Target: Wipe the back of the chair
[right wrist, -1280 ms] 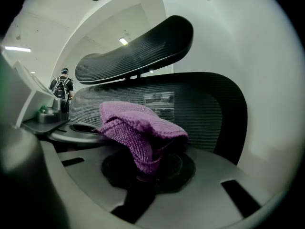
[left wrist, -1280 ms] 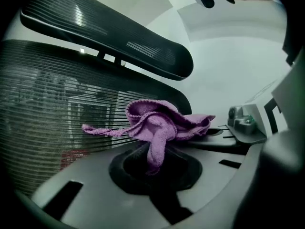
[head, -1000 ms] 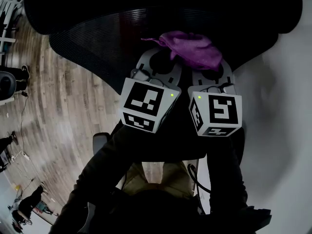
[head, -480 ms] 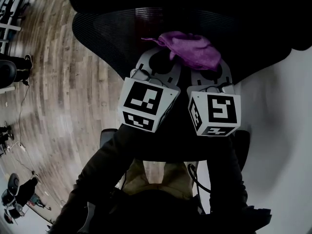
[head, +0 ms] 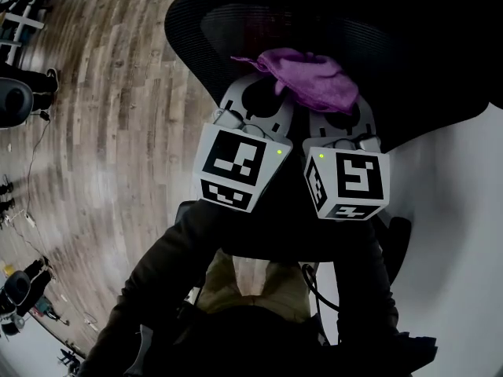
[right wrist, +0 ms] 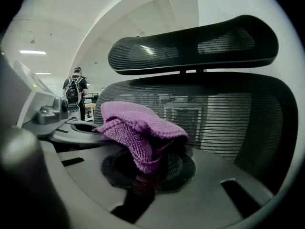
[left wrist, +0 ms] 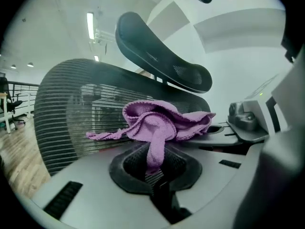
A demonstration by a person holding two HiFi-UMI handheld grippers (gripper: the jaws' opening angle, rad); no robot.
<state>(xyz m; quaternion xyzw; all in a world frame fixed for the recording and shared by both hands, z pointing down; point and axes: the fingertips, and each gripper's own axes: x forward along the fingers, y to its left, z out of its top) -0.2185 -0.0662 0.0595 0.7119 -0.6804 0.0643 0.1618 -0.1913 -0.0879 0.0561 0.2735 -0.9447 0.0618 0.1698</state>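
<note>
Together, left gripper [left wrist: 155, 175] and right gripper [right wrist: 143, 178] each have fingers pinched on one purple cloth [head: 310, 81] (bunched between them), held just before the office chair's mesh back [right wrist: 228, 113], below its headrest [right wrist: 190, 44].

We judge this an open-plan office. We note a mesh office chair [right wrist: 228, 118], a wood-plank floor [head: 102, 132] and ceiling strip lights [left wrist: 90, 25].

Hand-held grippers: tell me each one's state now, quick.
Left hand-held gripper: shut on the purple cloth.
Right hand-held gripper: shut on the same purple cloth.
</note>
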